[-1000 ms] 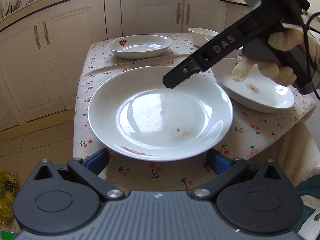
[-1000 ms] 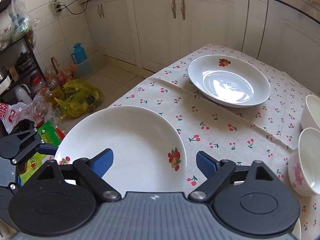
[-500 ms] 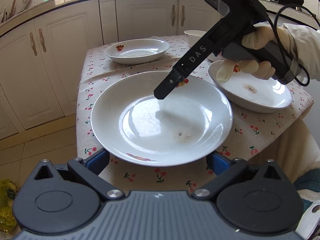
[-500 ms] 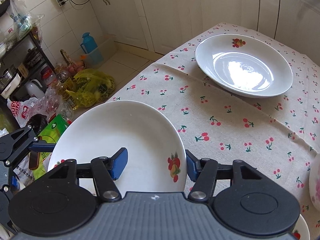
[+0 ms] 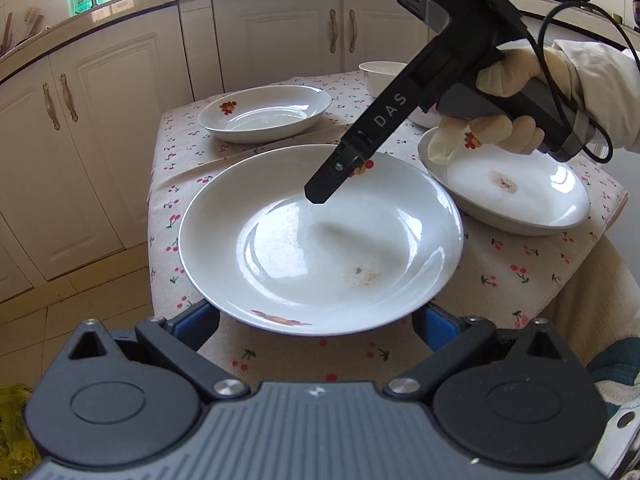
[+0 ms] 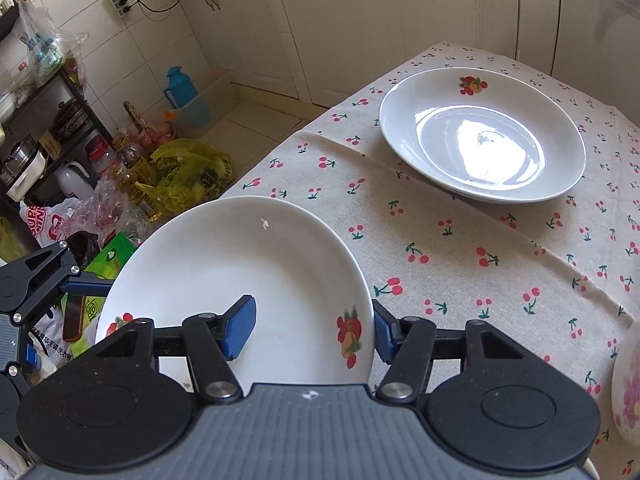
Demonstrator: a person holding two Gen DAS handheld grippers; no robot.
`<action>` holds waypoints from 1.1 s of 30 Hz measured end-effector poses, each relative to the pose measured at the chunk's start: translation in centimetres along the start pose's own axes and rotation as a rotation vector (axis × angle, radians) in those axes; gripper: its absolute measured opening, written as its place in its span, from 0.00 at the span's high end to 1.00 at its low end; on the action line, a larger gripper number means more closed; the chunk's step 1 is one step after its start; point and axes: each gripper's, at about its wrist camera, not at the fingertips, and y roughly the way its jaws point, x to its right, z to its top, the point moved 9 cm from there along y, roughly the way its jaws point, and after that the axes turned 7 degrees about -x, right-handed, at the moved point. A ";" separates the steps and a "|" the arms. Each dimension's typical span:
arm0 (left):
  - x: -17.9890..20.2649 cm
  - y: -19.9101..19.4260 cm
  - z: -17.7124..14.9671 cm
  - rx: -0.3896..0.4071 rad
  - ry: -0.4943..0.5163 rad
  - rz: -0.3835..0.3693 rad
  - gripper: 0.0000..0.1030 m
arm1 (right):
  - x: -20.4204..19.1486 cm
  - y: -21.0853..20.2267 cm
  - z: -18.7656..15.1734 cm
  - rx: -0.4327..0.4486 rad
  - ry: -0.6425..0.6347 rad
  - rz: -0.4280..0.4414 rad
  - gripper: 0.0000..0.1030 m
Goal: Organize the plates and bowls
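Note:
A large white plate [image 5: 320, 240] with fruit prints lies at the near corner of the cherry-print table. My left gripper [image 5: 316, 320] is open, its blue pads either side of the plate's near rim. My right gripper [image 6: 312, 328] straddles the same plate's [image 6: 240, 272] far rim, one pad [image 6: 240, 326] inside and one [image 6: 386, 336] outside, jaws nearly closed on it. From the left wrist view its finger [image 5: 352, 160] reaches down over the plate. A second plate [image 5: 264, 114] sits at the far left corner, also seen from the right wrist [image 6: 482, 136]. A third plate [image 5: 508, 184] lies at right.
White bowls [image 5: 384, 76] stand at the table's back, and one [image 6: 628, 392] shows at the right edge. Cabinets [image 5: 120, 120] stand behind. Bags and bottles [image 6: 160, 184] clutter the floor beside the table's edge.
My right gripper's jaws have narrowed from wide open to nearly closed around the near plate's rim, and it has moved lower. My left gripper has stayed open at the plate's near edge.

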 end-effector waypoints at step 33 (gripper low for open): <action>-1.0 4.1 3.6 0.010 -0.015 -0.046 0.02 | 4.6 -0.1 2.5 0.031 0.032 -0.084 0.22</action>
